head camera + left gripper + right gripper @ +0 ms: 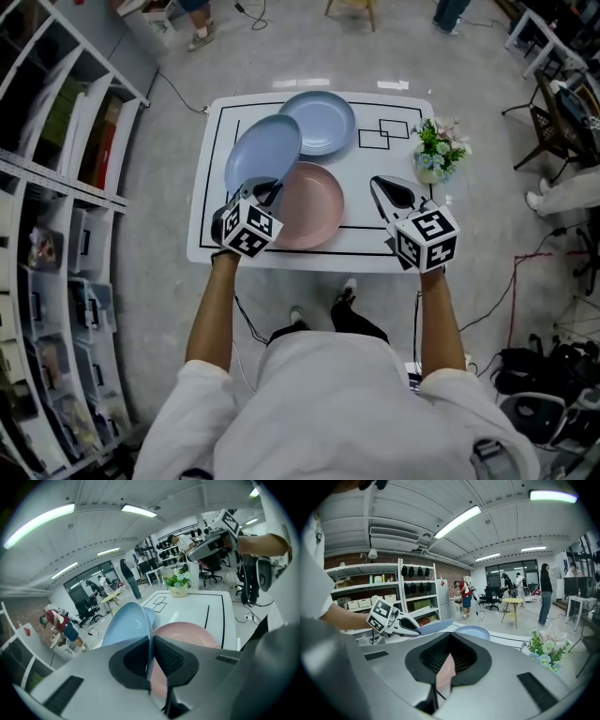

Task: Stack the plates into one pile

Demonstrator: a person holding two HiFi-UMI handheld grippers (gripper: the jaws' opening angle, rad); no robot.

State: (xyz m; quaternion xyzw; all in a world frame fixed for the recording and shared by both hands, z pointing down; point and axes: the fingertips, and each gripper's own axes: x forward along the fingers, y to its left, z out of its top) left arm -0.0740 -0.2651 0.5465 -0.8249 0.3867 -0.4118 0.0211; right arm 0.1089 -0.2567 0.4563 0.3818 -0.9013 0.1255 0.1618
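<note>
White table (375,169) with black taped lines fills the middle of my view, and all three plates are on or over it. One flat blue plate (319,122) lies at about twelve o'clock on the tabletop, and a pink plate (309,206) lies at about six o'clock, near my edge. The tilted blue plate (262,150) is the one I am carrying. It hangs at roughly ten o'clock from the pink plate, with its far edge over the flat blue one and its near edge over the pink rim. A small pot of flowers (436,155) stands at two o'clock, well clear of the plates. My left gripper (267,192) is pinching the near rim of the tilted plate, which runs edge-on between the two pads. My right gripper (394,192) hangs at four o'clock with its jaws pressed together on nothing. No pile exists yet, so I judge this to be the first stacking step. Next I would level the plate, centre it over one of the lying plates, lower it until it nests, and only then let go of the rim.
</note>
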